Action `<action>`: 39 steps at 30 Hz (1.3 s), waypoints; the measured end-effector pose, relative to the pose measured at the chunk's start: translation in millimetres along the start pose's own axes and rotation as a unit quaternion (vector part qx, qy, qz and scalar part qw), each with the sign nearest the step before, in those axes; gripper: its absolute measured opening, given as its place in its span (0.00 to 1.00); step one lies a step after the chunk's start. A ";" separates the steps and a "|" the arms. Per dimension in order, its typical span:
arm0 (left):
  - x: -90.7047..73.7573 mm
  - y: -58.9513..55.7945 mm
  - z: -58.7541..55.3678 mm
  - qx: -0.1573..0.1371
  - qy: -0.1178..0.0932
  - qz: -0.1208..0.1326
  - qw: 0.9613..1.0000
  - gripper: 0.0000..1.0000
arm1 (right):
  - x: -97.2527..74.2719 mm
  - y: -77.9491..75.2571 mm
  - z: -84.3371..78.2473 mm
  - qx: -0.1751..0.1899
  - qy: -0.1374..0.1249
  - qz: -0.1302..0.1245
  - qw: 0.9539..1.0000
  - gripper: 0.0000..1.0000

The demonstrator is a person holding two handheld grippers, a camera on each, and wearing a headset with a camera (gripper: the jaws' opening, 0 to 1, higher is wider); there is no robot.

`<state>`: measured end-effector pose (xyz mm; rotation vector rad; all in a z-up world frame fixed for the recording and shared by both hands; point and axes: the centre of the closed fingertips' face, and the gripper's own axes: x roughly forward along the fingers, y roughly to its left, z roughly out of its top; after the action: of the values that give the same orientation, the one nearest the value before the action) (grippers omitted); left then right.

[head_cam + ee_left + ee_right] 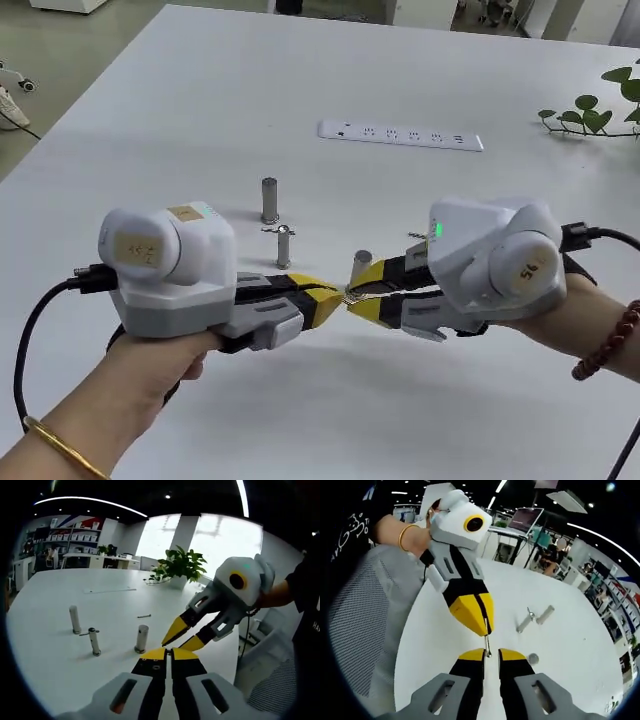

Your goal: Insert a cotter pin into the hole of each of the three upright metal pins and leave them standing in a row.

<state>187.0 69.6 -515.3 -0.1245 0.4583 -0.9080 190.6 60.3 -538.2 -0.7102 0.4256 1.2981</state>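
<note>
While clenching thin silver cotter pin (487, 640) in left yellow-tipped claw (171, 653), holding right claw (491, 656) released around it, probably for regrip.

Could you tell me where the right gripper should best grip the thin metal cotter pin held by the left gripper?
Grip the free end of the thin metal cotter pin, probably head-on along its length: it juts straight from the shut left gripper toward the open right gripper.

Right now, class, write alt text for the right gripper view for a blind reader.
The left claw, shut, holds a cotter pin between the right claw's open jaws. Three metal pins stand on the white table beyond.
</note>
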 end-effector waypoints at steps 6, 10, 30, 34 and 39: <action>-0.3 0.7 0.5 0.006 -0.003 -0.004 1.000 0.00 | -2.8 2.2 -7.1 0.094 -0.027 0.018 0.995 0.07; -0.3 -2.1 -0.9 0.007 -0.003 -0.015 1.000 0.00 | -5.7 4.2 -8.9 0.174 -0.056 0.041 0.982 0.08; 0.5 -19.8 3.1 0.001 -0.015 -0.064 0.998 0.00 | -14.2 25.6 -0.7 0.258 -0.109 0.105 0.954 0.08; 0.1 -23.6 4.6 -0.005 -0.019 -0.074 0.997 0.00 | -14.1 26.5 2.4 0.257 -0.115 0.107 0.954 0.06; -0.4 -25.8 6.6 -0.011 -0.025 -0.082 0.996 0.00 | -14.1 26.3 3.7 0.251 -0.116 0.108 0.955 0.01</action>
<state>170.7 53.4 -501.7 -0.2063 0.4162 -1.0578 161.4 55.5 -532.5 -0.0825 0.6221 1.3826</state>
